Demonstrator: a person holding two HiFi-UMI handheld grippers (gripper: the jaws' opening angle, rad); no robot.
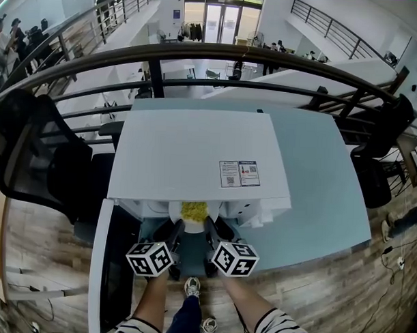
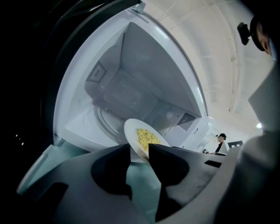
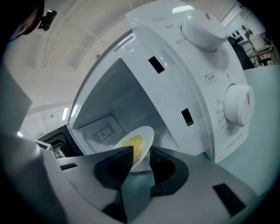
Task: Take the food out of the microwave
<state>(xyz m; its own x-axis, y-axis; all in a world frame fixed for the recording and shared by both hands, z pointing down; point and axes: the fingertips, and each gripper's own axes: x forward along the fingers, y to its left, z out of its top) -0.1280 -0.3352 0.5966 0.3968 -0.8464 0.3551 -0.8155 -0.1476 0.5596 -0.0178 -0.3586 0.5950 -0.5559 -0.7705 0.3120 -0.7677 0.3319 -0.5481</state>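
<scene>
The white microwave [image 1: 195, 155] stands on a pale table [image 1: 331, 187] with its door [image 1: 112, 275] swung open to the left. A white plate [image 1: 178, 210] of yellow food [image 1: 194, 210] sits at the mouth of the cavity [image 2: 122, 87]. My left gripper [image 1: 173, 229] holds the plate's left rim: in the left gripper view the plate [image 2: 131, 131] has its edge pinched between the left gripper's [image 2: 140, 151] jaws. My right gripper [image 1: 210, 227] holds the right rim, and in the right gripper view the plate [image 3: 146, 135] sits tilted between the right gripper's [image 3: 141, 153] jaws.
The microwave's two dials [image 3: 238, 103] are on its right front. A dark curved railing [image 1: 212, 57] runs behind the table. Black chairs stand at the left [image 1: 38, 156] and right [image 1: 383, 148]. The person's legs and a shoe [image 1: 192, 287] are below, on the wooden floor.
</scene>
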